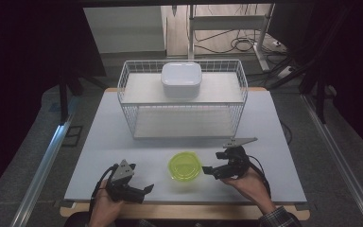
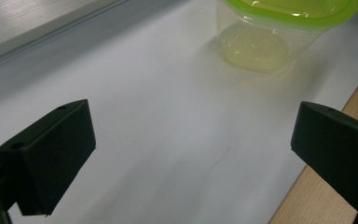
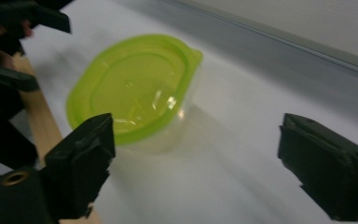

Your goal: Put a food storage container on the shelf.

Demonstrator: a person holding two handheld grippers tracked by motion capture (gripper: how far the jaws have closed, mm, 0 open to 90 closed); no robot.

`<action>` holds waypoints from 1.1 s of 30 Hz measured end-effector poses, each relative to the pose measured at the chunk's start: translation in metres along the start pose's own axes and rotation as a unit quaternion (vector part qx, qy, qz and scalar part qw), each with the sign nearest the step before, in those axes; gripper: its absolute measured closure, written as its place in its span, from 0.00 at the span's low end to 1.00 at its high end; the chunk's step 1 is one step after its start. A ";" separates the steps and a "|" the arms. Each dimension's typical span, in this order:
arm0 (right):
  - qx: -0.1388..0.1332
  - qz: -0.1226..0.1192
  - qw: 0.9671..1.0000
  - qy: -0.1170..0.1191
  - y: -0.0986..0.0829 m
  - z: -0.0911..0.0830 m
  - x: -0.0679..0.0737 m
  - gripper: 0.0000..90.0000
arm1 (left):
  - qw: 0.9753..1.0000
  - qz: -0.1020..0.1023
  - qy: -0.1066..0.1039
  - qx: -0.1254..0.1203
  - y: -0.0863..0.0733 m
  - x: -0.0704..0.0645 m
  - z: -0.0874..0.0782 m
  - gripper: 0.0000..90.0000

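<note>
Tub: a clear plastic tub (image 1: 185, 168) with a bright green lid (image 3: 133, 86) sits on the white counter (image 1: 99, 142), close to the near edge and about in the middle of it. The lid is on.

Left claw: the left claw (image 1: 141, 191) is by the near edge, to the left of the tub and a little apart from it. Its two black jaws are wide open and hold nothing. In the left gripper view there is just bare white counter between them, with the tub farther off ahead.

Right claw: the right claw (image 1: 211, 169) is just to the right of the tub, pointing at it. Its jaws are spread wide too, with nothing in them. In the right gripper view the tub sits ahead of the jaws, more to the left one. It looks like they are not touching it, but the picture is a bit blurry.

Hands: one hand (image 1: 106, 205) holds the left claw and one hand (image 1: 251, 182) holds the right claw. Both come in from the near edge.

Basket: a white wire basket (image 1: 127, 92) stands at the far edge of the counter, well away from the tub.

Box: a white box (image 1: 181, 79) with round corners sits in the basket, toward its far side.
</note>
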State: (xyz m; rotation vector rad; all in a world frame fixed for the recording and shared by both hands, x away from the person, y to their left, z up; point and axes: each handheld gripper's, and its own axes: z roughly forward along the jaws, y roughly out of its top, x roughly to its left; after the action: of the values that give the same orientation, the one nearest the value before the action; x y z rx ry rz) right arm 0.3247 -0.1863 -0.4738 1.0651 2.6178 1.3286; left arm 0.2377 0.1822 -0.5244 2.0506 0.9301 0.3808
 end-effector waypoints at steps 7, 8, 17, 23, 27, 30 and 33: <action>0.012 0.035 0.998 0.052 0.018 0.017 -0.010 0.38 | 1.000 0.003 -0.003 -0.002 0.000 -0.001 0.000 0.00; 0.018 0.040 0.997 0.058 0.020 0.021 -0.011 0.41 | 1.000 0.003 -0.004 -0.001 0.000 -0.001 0.000 0.00; 0.051 0.101 0.989 0.098 0.024 0.041 -0.025 0.61 | 1.000 0.013 -0.010 0.005 0.000 -0.004 0.001 0.00; 0.059 0.127 0.984 0.107 0.023 0.044 -0.031 0.74 | 1.000 0.018 -0.010 0.008 0.000 -0.005 0.002 0.00; 0.068 0.136 0.982 0.116 0.023 0.048 -0.032 0.82 | 1.000 0.018 -0.009 0.008 0.000 -0.004 0.001 0.00; 0.066 0.146 0.979 0.125 0.023 0.049 -0.032 0.88 | 1.000 0.018 -0.009 0.008 0.000 -0.005 0.002 0.00; 0.067 0.148 0.978 0.131 0.023 0.049 -0.031 0.90 | 1.000 0.020 -0.008 0.009 0.000 -0.005 0.002 0.00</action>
State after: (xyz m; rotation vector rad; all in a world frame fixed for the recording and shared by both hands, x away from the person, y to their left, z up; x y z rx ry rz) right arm 0.3767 -0.1601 -0.4969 1.4400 2.8619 1.4526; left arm 0.2354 0.1777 -0.5250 2.0879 0.8868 0.3770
